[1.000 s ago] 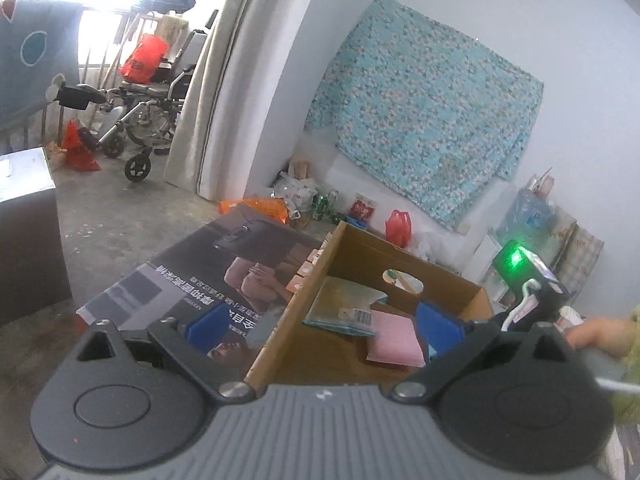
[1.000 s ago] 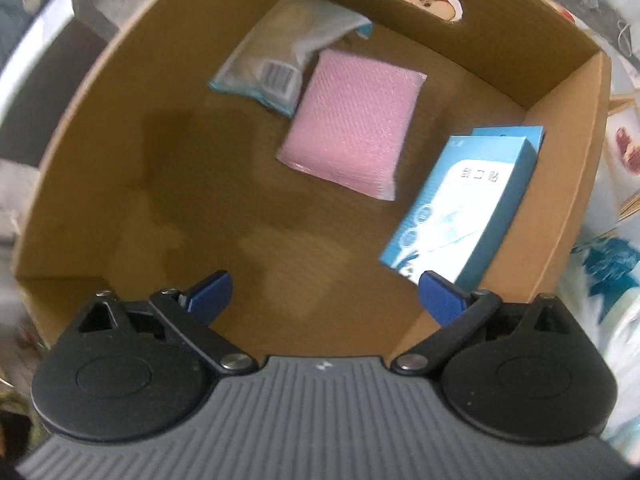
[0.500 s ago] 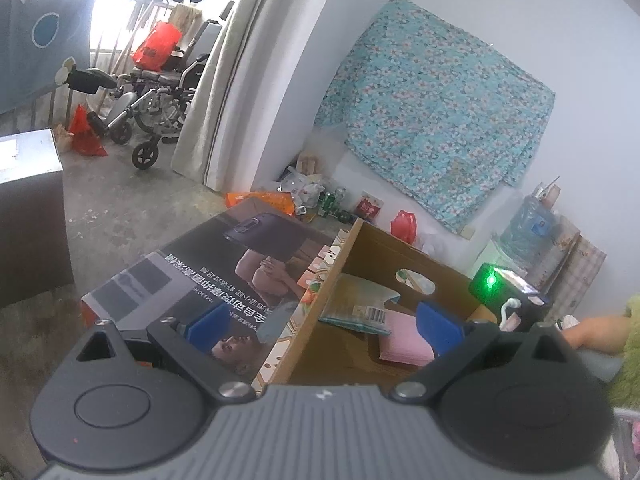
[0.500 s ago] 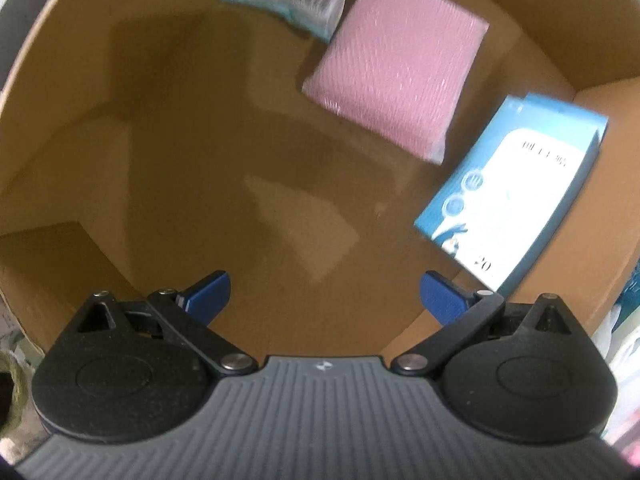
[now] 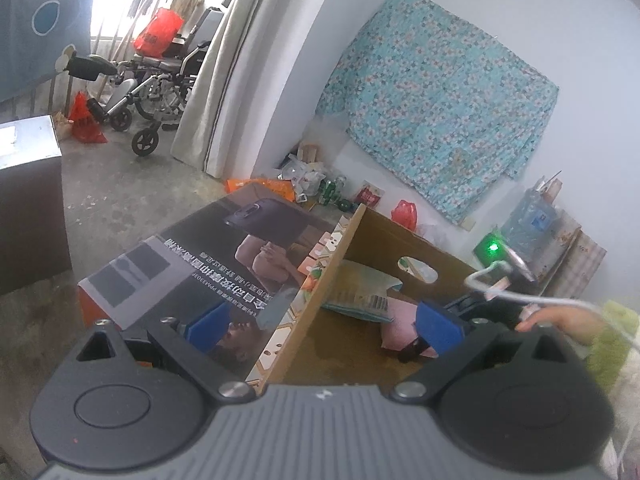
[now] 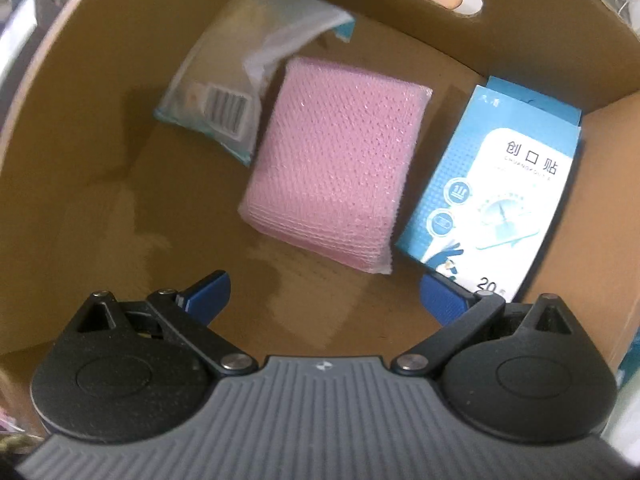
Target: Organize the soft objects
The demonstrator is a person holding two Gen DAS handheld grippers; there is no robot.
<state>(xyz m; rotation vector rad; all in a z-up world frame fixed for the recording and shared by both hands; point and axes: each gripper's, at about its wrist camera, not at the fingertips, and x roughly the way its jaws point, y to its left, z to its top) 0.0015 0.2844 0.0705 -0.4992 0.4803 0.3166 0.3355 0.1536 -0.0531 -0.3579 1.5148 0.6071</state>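
An open cardboard box holds three things. A pink sponge in plastic wrap lies in the middle. A clear packet with a barcode is at its far left, a blue and white carton leans by the right wall. My right gripper hangs open inside the box, just short of the sponge, holding nothing. My left gripper is open and empty, straddling the box's left wall. From the left wrist view the sponge and packet show, with the right gripper's body beside them.
A large printed carton lies flat left of the box. A hand and white cable are at the right. A dark cabinet stands far left, a wheelchair and floor clutter behind.
The right gripper dipped deep into the box, then drew back a little, so all three items show again. The left gripper shifted slightly left of the box wall.
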